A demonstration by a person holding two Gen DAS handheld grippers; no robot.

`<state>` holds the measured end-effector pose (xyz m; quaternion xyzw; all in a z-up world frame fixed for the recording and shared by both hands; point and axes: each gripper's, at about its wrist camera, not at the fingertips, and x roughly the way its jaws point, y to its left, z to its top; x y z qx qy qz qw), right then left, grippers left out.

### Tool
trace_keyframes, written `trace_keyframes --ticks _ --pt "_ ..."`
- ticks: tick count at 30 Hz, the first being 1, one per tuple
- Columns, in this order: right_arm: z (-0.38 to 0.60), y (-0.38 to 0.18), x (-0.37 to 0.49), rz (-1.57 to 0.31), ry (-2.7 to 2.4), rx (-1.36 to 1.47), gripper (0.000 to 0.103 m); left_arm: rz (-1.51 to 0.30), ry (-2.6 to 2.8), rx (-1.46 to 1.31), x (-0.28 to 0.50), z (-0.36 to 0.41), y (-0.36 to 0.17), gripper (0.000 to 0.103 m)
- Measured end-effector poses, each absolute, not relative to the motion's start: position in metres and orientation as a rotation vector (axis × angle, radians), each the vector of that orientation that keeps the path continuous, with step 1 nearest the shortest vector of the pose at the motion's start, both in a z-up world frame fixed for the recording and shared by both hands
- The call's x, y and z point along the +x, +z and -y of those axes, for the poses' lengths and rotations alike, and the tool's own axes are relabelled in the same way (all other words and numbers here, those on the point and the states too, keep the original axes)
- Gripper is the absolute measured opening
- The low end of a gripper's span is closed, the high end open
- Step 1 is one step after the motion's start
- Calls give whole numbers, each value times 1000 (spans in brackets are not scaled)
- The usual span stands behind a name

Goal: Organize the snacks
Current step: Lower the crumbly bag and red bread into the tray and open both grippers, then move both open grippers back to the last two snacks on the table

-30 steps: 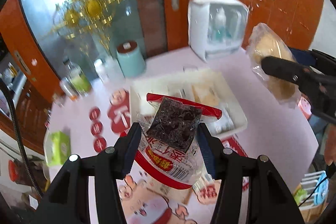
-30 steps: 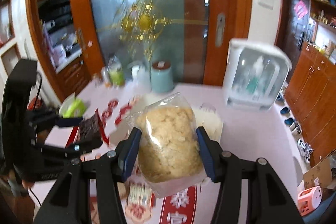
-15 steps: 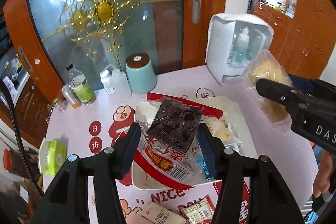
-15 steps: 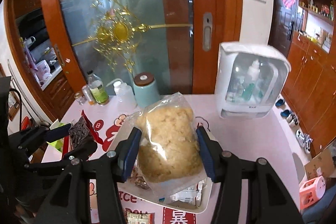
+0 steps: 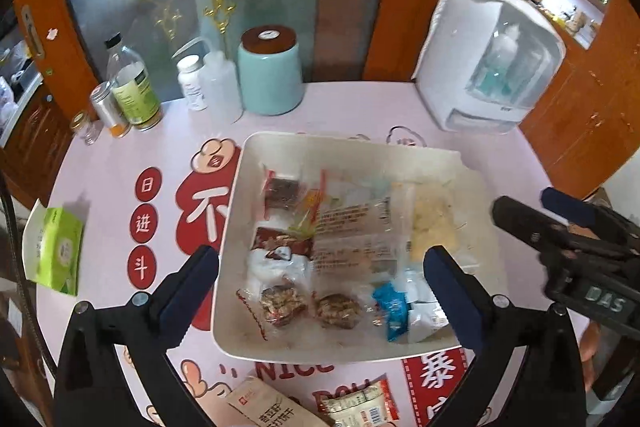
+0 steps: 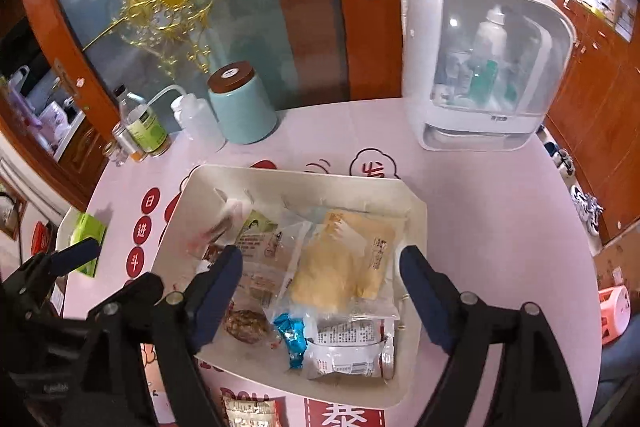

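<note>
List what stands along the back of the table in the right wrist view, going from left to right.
Green-labelled bottle → white squeeze bottle → teal canister with brown lid → white cabinet with clear door. The small items left of the green-labelled bottle overlap too much to order.

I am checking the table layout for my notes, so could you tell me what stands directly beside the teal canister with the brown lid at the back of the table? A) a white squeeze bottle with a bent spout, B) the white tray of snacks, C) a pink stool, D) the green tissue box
A: the white squeeze bottle stands right next to the teal canister, while the green tissue box and white tray sit nearer the camera.
</note>
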<state>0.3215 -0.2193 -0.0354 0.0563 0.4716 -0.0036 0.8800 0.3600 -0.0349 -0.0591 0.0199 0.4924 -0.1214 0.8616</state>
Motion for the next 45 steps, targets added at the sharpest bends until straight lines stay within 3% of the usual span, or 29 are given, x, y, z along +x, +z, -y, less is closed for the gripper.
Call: trace_keyframes --ticks 21,45 --pt "208 -23 291 -962 35 113 83 -1008 -242 118 313 25 -42 102" --pt "175 -1 189 -891 68 93 83 -852 -285 146 185 -25 26 102"
